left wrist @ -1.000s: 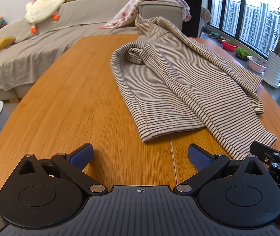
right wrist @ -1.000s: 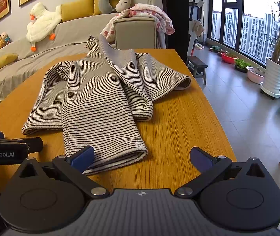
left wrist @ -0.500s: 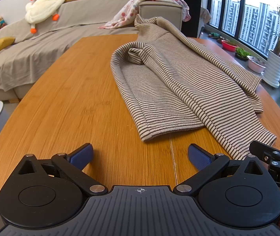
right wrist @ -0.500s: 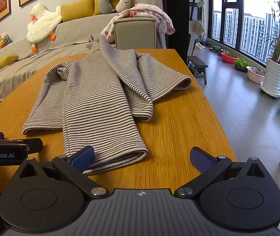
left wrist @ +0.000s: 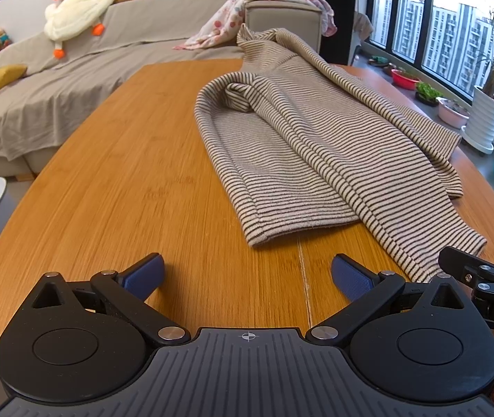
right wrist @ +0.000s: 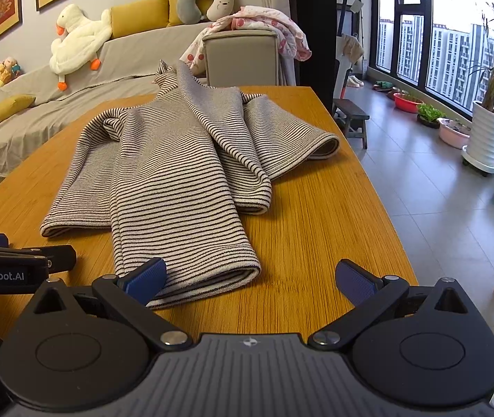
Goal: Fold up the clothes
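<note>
A striped garment (left wrist: 319, 146) lies crumpled across the wooden table (left wrist: 115, 187), reaching from the far edge toward the near edge, mostly on the right half. The left gripper (left wrist: 247, 274) hovers with fingers spread wide over bare wood at the near edge, the nearest hem just ahead and right of it. The right gripper (right wrist: 252, 278) is likewise spread and empty, its left fingertip (right wrist: 146, 276) over the hem of the nearest fold.

sweater (left wrist: 319, 160) sprawled on table (left wrist: 115, 187), far end hanging off the back edge | sofa (left wrist: 73, 80) behind table, plush goose (left wrist: 76, 3) on it | potted plant (right wrist: 488, 135) off right
</note>
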Action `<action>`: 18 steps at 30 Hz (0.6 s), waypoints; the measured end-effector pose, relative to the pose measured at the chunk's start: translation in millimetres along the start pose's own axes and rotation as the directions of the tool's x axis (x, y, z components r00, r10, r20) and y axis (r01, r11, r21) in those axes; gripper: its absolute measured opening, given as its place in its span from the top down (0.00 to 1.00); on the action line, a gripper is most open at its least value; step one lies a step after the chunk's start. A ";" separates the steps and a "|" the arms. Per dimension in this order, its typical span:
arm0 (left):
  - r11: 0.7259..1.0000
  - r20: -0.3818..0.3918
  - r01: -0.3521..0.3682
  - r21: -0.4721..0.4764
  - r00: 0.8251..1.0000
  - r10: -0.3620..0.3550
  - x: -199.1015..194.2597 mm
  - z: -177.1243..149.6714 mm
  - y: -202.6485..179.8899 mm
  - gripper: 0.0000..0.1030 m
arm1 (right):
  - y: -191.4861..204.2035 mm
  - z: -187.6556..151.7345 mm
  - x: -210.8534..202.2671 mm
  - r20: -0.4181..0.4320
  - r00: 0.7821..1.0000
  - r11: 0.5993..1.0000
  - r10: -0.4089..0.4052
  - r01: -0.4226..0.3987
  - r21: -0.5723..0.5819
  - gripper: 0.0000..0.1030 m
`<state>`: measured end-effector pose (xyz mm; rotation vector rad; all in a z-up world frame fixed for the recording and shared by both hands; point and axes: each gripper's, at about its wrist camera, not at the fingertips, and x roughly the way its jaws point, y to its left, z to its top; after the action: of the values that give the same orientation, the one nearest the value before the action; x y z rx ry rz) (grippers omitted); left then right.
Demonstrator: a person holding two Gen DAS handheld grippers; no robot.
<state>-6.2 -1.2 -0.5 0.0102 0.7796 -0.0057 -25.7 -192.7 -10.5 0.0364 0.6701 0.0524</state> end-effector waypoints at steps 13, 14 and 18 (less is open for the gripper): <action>0.998 -0.007 0.050 0.048 0.999 -0.050 -1.4 -3.9 -11.2 0.00 | -11.5 -1.8 -1.7 -0.001 1.000 1.000 -0.023 0.023 0.012 0.00; 0.998 -0.005 0.048 0.045 0.999 -0.048 -0.9 -3.8 -10.8 0.00 | -11.3 -2.4 -2.5 0.003 1.000 1.000 -0.022 0.022 0.010 0.00; 0.998 0.002 0.041 0.039 0.999 -0.041 0.3 -3.0 -10.5 0.00 | -12.4 -4.2 -3.6 0.016 1.000 1.000 -0.015 0.014 0.006 0.00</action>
<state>-8.2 -11.7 -2.9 0.0314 0.7772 -0.0595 -30.7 -205.2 -12.1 0.0371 0.6543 0.0363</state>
